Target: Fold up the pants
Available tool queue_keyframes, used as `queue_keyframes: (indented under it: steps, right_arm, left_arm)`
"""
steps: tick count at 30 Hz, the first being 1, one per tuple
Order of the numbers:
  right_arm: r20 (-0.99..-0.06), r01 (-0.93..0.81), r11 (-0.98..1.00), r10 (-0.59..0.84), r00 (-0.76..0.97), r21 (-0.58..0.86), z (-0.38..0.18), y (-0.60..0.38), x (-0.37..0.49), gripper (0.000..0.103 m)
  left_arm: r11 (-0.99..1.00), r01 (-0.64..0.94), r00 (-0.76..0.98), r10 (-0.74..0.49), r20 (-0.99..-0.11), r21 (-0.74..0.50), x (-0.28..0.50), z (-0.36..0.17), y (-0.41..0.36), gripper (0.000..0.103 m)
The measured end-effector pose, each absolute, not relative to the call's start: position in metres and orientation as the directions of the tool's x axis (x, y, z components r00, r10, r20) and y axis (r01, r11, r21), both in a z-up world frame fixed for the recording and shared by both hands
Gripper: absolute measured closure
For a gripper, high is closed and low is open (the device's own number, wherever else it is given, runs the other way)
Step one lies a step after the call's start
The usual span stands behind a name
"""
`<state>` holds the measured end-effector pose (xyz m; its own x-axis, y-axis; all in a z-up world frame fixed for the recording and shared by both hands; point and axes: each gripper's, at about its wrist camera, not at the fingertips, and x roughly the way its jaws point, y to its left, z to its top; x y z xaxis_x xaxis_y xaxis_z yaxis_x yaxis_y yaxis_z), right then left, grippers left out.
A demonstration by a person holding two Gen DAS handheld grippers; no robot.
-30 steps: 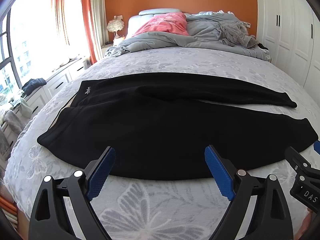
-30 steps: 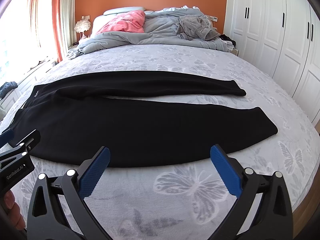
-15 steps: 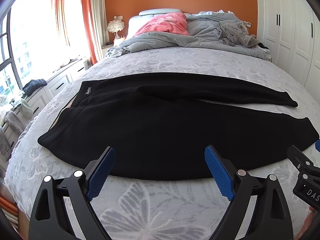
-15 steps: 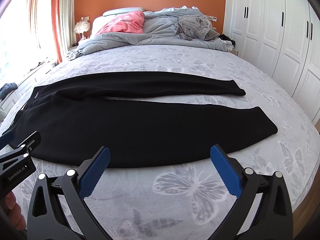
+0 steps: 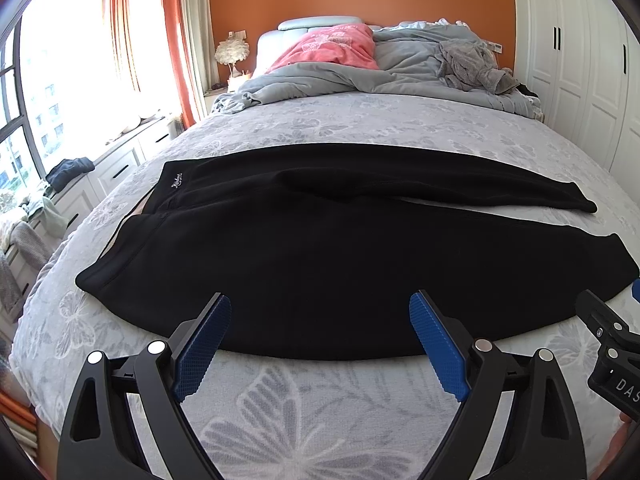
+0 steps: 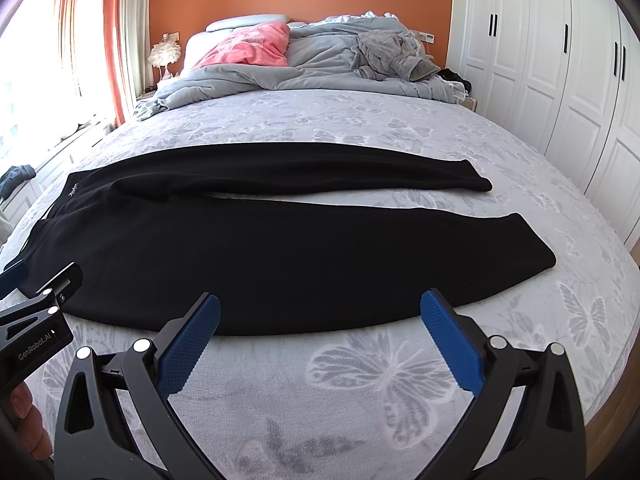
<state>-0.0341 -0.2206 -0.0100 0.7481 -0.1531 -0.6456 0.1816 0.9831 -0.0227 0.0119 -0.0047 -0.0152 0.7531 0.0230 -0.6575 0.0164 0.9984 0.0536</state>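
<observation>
The black pants (image 5: 320, 256) lie flat on the bed (image 5: 360, 128), just ahead of my left hand-held gripper (image 5: 320, 344) and right hand-held gripper (image 6: 320, 340), both released and empty. Folding has not begun; next I should pinch the near edge.

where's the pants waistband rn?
Left end of the black pants, waistband toward the window side of the bed, ahead-left of the open left gripper.

One black pants (image 5: 320, 248), two hand-held grippers, one pink pillow (image 5: 332, 46).
</observation>
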Motion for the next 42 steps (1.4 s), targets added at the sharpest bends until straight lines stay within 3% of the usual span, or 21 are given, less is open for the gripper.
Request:
queue_keyframes:
  steps: [36, 42]
  right_arm:
    - [-0.654, 0.184, 0.983, -0.146, 0.742, -0.012, -0.012, -0.225, -0.034, 0.005]
    - [-0.697, 0.146, 0.989, -0.090, 0.712, 0.022, 0.003, -0.257, -0.007, 0.005]
  left_arm:
    - [0.998, 0.016, 0.750, 0.025, -0.661, 0.055, 0.012, -0.022, -0.005, 0.015]
    - [0.995, 0.055, 0.666, -0.099, -0.740, -0.083, 0.028, -0.019, 0.011, 0.014]
